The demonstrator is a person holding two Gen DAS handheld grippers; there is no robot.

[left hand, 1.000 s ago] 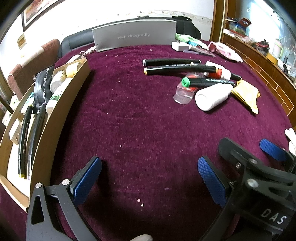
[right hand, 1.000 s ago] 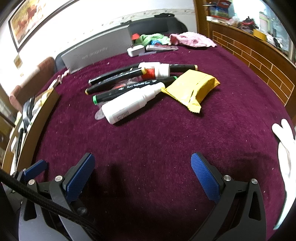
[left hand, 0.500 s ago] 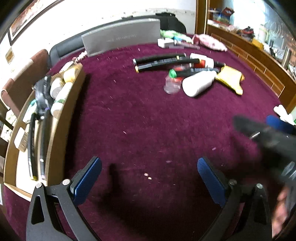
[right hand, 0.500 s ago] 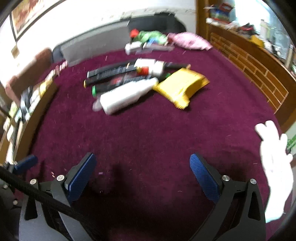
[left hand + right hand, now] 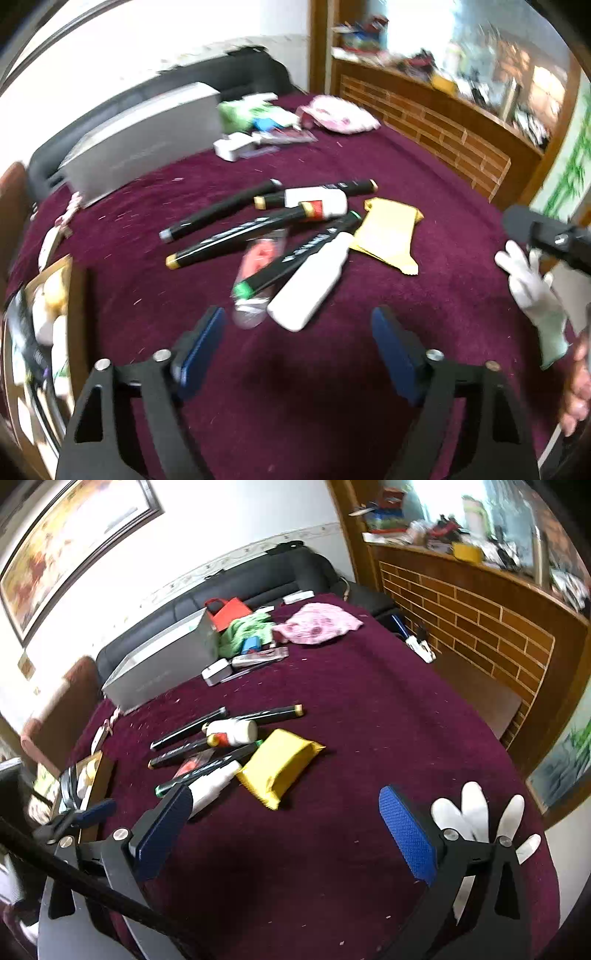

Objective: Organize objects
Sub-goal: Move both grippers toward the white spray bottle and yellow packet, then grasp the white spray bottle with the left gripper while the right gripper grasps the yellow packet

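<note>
A pile lies on the maroon tablecloth (image 5: 295, 398): several black markers (image 5: 221, 210), a white bottle (image 5: 310, 284), a clear tube (image 5: 255, 280), a red-banded white bottle (image 5: 317, 201) and a yellow packet (image 5: 388, 229). My left gripper (image 5: 297, 345) is open and empty, just short of the white bottle. My right gripper (image 5: 284, 830) is open and empty, above the cloth, near the yellow packet (image 5: 280, 764) and the white bottle (image 5: 210, 786). A cardboard tray (image 5: 70, 291) with bottles and markers stands at the left.
A grey box (image 5: 162, 664), a small white case (image 5: 218, 672), green and pink cloths (image 5: 317, 622) lie at the table's back. A white glove (image 5: 476, 812) lies at the right edge. A brick-patterned counter (image 5: 480, 627) stands to the right, a black sofa (image 5: 258, 579) behind.
My left gripper has moved forward and right, up close to the pile. My right gripper has risen and turned right; the pile now sits to its left.
</note>
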